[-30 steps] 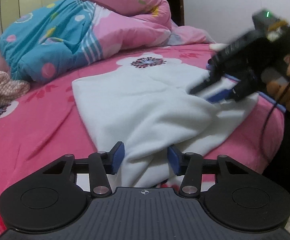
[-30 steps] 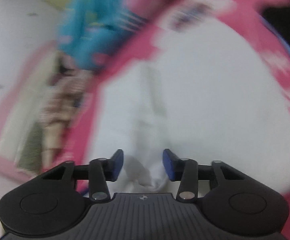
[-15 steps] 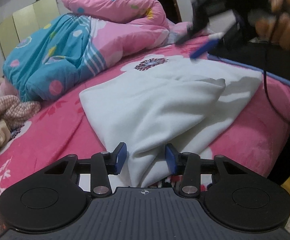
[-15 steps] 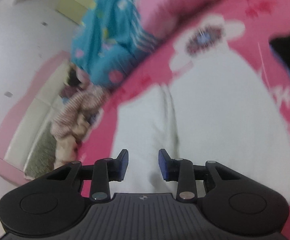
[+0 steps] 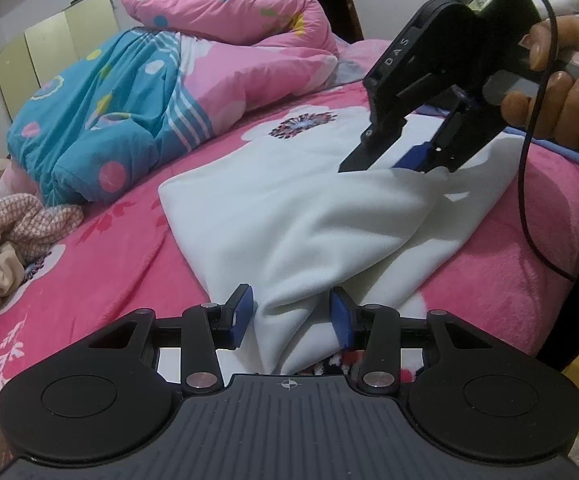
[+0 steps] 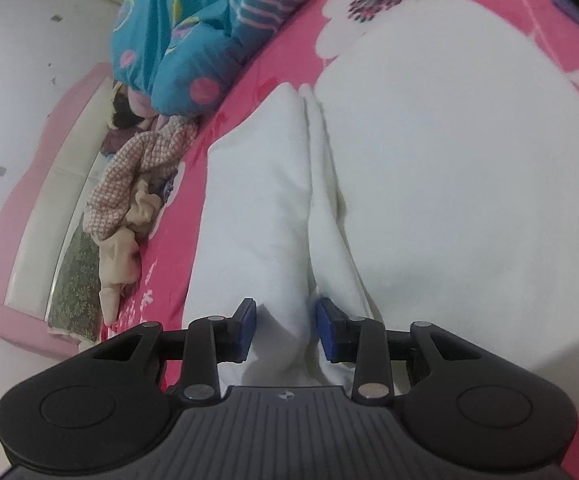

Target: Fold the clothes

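Observation:
A white garment [image 5: 289, 208] lies folded over on the pink bed sheet [image 5: 101, 264]. In the left wrist view my left gripper [image 5: 291, 316] is shut on a bunched corner of it at the near edge. My right gripper [image 5: 377, 166] has come down on the far corner of the folded flap, held by a person's hand [image 5: 561, 112]. In the right wrist view the white garment [image 6: 449, 160] fills the middle. A thick fold of it sits between the blue pads [image 6: 247, 320] of the right gripper [image 6: 285, 322]. Those jaws are closing on the fold, and the pads touch it on both sides.
A rolled pink and blue quilt [image 5: 129, 112] lies along the back of the bed. A checked pink pile of clothes [image 5: 9, 224] sits at the left, near the pink headboard [image 6: 29, 200]. The bed edge drops off at the right, where a black cable [image 5: 525, 200] hangs.
The right gripper lifted off the garment, swung above it, then came back down onto the flap's corner with its jaws narrower. The left gripper kept its hold and rolled slightly.

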A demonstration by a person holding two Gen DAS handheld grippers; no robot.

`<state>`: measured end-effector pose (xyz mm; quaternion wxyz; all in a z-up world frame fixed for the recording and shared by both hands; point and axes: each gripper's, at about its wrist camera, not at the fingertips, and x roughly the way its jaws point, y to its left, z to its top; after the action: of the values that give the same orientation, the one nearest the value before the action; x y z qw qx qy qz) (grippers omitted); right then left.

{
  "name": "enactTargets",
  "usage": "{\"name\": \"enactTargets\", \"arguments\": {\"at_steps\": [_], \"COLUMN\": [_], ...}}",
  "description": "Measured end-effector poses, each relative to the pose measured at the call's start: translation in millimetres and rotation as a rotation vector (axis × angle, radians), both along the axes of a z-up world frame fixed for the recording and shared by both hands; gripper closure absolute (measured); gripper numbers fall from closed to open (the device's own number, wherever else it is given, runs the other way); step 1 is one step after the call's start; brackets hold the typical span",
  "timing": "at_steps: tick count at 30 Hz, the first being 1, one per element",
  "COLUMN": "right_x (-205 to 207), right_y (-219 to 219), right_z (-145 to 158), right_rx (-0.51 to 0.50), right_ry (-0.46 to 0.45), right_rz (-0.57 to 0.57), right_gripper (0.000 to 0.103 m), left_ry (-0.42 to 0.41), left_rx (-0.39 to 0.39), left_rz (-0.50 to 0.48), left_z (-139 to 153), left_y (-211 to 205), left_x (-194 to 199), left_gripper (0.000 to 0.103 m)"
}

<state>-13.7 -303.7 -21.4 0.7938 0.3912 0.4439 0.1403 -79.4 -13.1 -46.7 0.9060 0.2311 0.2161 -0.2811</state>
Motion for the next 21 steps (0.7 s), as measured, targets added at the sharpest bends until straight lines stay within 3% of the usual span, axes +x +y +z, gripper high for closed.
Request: {"name": "enactTargets", "arguments": {"at_steps": [1,5,8,11,13,15,19,21], "right_x": [1,-14,-22,-21,-30,-31,-26,-32], "right_y": [0,-3,-8,-17,-15,-15,-23,-30], "right_z": [0,29,34,14,26,28,-1,5], "right_rx": [0.000,0.010,-0.014,0.022,0.014,-0.028,-0.024,0.003], "right_ry": [-0.006,-0.148,-0.183,-0.096,-0.170,-0.185,-0.076,-0.102], "right_rz": [0.003,-0.006,-0.005,-0.040,-0.032,-0.027,-0.052,-0.075], "right_gripper": [0.082,0.097,0.098,0.098,0.098,0.098,0.098,0.096], "left_ry": [0.000,-0.008,-0.010,-0.010,-0.020,-0.021,-0.024,-0.021], "left_rx": [0.001,0.013,0.019,0.029,0.044,0.044,0.048,0.045], "left_rz": [0.001,0.002,0.002,0.003,0.006,0.006,0.005,0.010], "left_z": [0,0,-1,-1,0,-1,-2,-2], "left_y": [0,0,1,2,3,4,2,2], "left_x": [0,-2,-2,-2,-4,-4,-3,-3], "left_gripper": [0.060,0.060,0.060,0.060,0.060,0.060,0.060,0.060]}}
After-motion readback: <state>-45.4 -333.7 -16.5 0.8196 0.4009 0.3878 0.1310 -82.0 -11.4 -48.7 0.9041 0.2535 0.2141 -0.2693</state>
